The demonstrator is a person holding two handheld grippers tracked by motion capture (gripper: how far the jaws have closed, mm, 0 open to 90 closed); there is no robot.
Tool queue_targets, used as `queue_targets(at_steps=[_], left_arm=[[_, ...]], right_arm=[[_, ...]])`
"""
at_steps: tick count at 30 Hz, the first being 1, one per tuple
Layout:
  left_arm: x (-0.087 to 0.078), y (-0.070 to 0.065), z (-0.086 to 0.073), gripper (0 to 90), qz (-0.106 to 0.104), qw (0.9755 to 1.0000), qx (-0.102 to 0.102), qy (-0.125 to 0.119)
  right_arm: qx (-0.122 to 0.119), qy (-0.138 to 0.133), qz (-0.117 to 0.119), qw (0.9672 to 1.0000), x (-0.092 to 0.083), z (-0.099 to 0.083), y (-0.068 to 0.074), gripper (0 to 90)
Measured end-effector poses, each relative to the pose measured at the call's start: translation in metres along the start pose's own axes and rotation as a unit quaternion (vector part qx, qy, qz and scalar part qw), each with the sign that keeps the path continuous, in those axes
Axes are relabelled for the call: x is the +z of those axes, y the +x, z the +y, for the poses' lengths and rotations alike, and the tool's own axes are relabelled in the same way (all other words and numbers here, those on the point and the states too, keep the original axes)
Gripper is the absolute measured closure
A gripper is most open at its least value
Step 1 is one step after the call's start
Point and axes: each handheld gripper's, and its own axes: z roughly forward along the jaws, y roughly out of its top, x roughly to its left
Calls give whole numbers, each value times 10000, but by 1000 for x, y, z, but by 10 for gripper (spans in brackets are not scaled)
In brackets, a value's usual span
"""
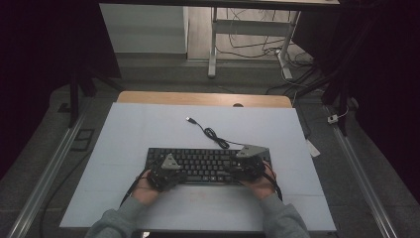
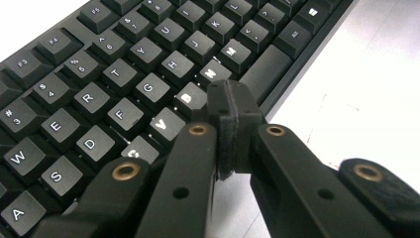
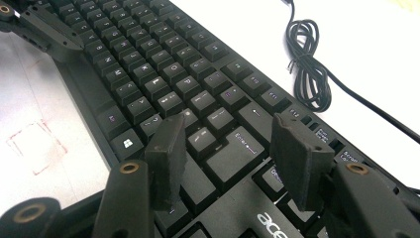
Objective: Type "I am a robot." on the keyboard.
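Observation:
A black keyboard [image 1: 203, 163] lies across the near middle of the white table top [image 1: 148, 129]. My left gripper [image 1: 166, 173] hovers over its left half with the two pads pressed together, shut on nothing; in the left gripper view its tip [image 2: 230, 106] sits over the keyboard [image 2: 124, 84] near the B and N keys. My right gripper [image 1: 247, 163] is over the right end. In the right gripper view its jaws [image 3: 233, 148] stand apart, open, above the Enter key of the keyboard [image 3: 163, 69], with nothing between them.
The keyboard's black cable [image 1: 213, 134] coils and runs back to a loose USB plug [image 1: 189, 119] on the table. In the right gripper view the cable coil [image 3: 307, 64] lies right of the keys. A desk frame and floor cables stand beyond the table.

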Motion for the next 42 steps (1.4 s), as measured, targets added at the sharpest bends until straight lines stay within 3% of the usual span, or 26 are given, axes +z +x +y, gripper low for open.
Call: queue_targets(at_steps=[6, 10, 20, 27, 42], left_arm=[[-3, -1, 1, 890, -11, 10000, 24, -54], [-12, 2, 2, 873, -67, 9995, -64, -300], [-36, 13, 0, 536, -46, 9959, -350, -832], [-41, 20, -3, 432, 28, 9949, -476, -887], [-43, 26, -3, 395, 113, 9947, -556, -856]], right_arm=[[-2, 2, -1, 10000, 0, 0, 0, 481], [1, -9, -6, 10000, 0, 0, 0, 481], [5, -7, -14, 10000, -1, 0, 0, 481], [19, -8, -4, 10000, -1, 0, -1, 481], [18, -5, -11, 10000, -1, 0, -1, 480]])
